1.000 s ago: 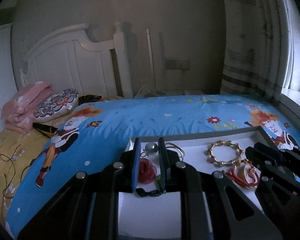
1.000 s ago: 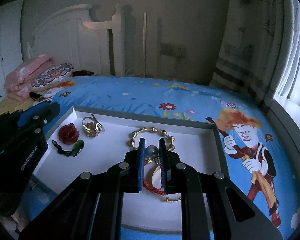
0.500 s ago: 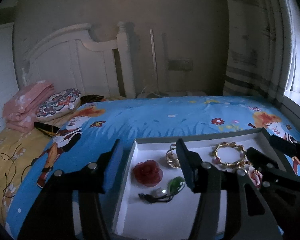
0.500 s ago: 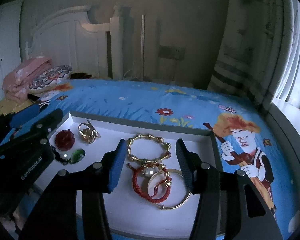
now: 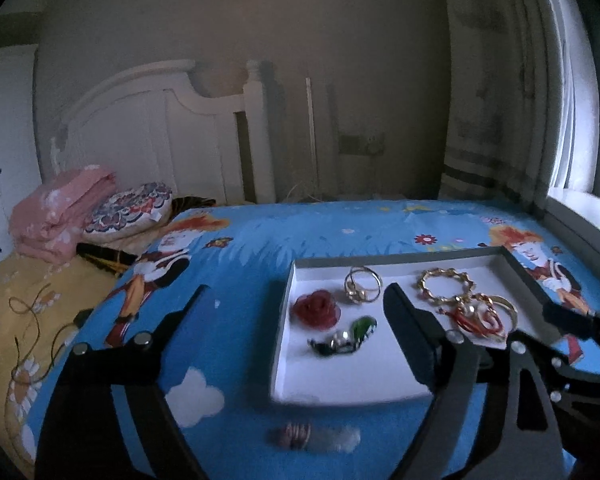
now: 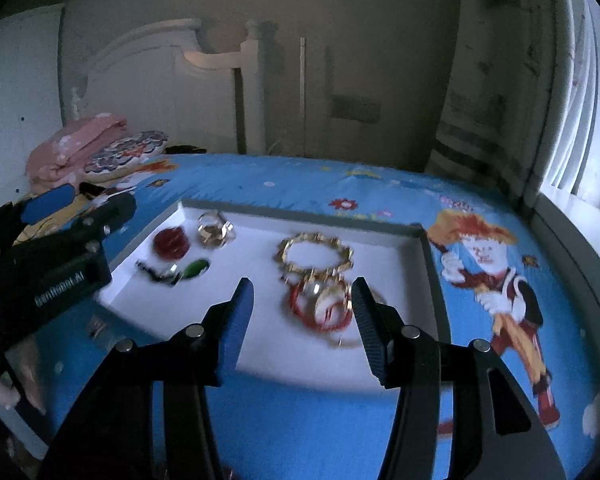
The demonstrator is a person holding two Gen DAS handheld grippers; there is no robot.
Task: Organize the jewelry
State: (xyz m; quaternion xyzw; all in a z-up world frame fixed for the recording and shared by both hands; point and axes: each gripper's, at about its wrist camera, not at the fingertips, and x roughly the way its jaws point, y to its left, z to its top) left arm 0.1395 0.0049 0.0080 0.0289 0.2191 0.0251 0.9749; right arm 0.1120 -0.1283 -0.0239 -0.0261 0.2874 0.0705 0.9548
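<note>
Fingers show only from the right; both hand-held grippers empty, left opening, right apart.

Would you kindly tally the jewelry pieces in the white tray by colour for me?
Gold: 3, namely the ring cluster, the beaded gold bracelet and the plain gold bangle
Red: 2, namely the red rose piece and the red cord bracelet
Green: 1, the green pendant on its dark cord
Total: 6, though the bracelets overlap, so that heap may hide more.

Both wrist views look down, near, sharing the tray.
</note>
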